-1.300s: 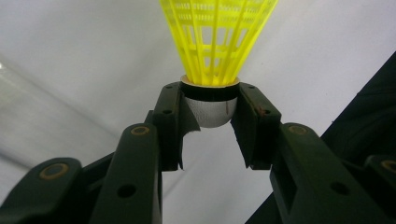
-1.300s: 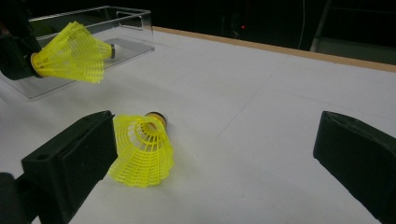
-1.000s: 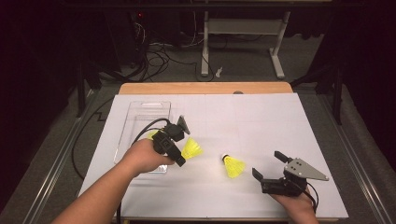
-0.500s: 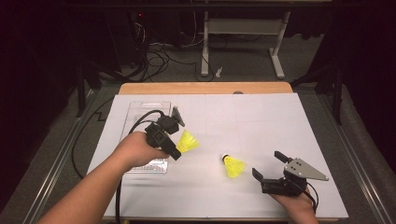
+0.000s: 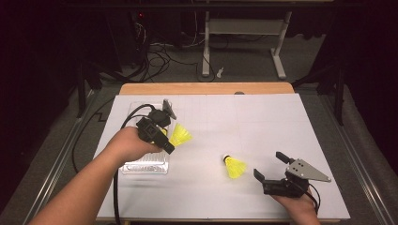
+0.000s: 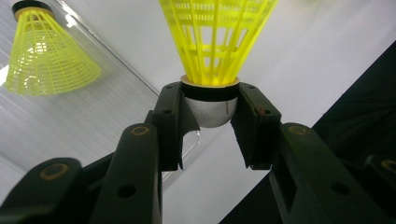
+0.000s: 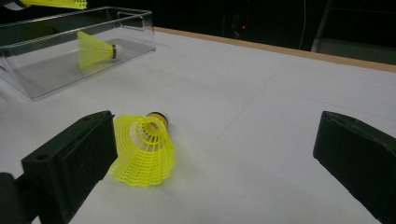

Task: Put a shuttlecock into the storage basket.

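- Left gripper [image 5: 165, 140]: black two-jaw tool in the person's left hand, clenched on the cork end of a yellow plastic mesh shuttlecock [image 5: 179, 135]. In the left gripper view the jaws pinch the rounded grey-white base [image 6: 209, 109] from both sides, with the skirt [image 6: 217, 37] flaring away beyond the tips. Judged reason for this hold: the base is the one firm part, and the open mesh would crush.
- Position of held item: carried clear of the white paper-covered table [image 5: 244, 126], just beside the near-right edge of the container, skirt pointing right. Judged step in hand: transfer into the tray.
- Container: clear rigid plastic rectangular tray [image 5: 143, 166] on the left part of the table, open-topped, low-walled.
- Contents: one yellow mesh shuttlecock lying on its side [image 7: 93, 50], skirt toward the left in the right gripper view; the same item appears at upper left in the left gripper view [image 6: 44, 51]. No other contents can be made out.
- Loose item: third yellow mesh shuttlecock [image 5: 233, 166] on its side on the table, well apart from the tray, dark-banded cork end away from the person.
- Right gripper [image 5: 273, 169]: black, with grey three-cornered plate, released, jaws wide and empty, resting low near the table's front edge. The loose shuttlecock [image 7: 144, 149] lies just beside its left jaw, not between the pads; judged to be next for collection.
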A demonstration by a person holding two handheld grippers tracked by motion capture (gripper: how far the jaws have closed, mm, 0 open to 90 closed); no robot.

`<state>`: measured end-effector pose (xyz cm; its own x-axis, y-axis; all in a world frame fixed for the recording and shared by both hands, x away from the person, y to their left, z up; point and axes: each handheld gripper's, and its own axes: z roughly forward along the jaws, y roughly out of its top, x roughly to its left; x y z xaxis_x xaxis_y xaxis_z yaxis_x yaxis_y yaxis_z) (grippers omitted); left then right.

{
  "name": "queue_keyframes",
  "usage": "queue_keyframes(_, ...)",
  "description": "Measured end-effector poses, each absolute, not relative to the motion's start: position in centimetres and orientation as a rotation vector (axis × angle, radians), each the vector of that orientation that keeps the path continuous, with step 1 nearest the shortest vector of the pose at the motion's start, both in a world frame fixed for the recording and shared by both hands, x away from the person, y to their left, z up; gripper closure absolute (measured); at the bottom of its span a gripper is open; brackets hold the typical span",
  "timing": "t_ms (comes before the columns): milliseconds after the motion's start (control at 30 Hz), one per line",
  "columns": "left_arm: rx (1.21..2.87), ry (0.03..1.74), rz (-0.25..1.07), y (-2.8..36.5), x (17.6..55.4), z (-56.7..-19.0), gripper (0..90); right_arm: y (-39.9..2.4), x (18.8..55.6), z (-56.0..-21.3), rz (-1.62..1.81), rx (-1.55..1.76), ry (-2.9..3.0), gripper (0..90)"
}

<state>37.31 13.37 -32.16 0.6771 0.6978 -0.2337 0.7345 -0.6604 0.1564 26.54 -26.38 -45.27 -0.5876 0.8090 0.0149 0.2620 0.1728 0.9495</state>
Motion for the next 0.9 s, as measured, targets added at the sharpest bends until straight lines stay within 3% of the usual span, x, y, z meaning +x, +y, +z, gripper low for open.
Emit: queue_keyframes(900,2.563,1.325,-0.196,18.7,38.7,-32.4,64.7,-26.3,26.5,-45.3,1.421,0.999,1.947,0.3)
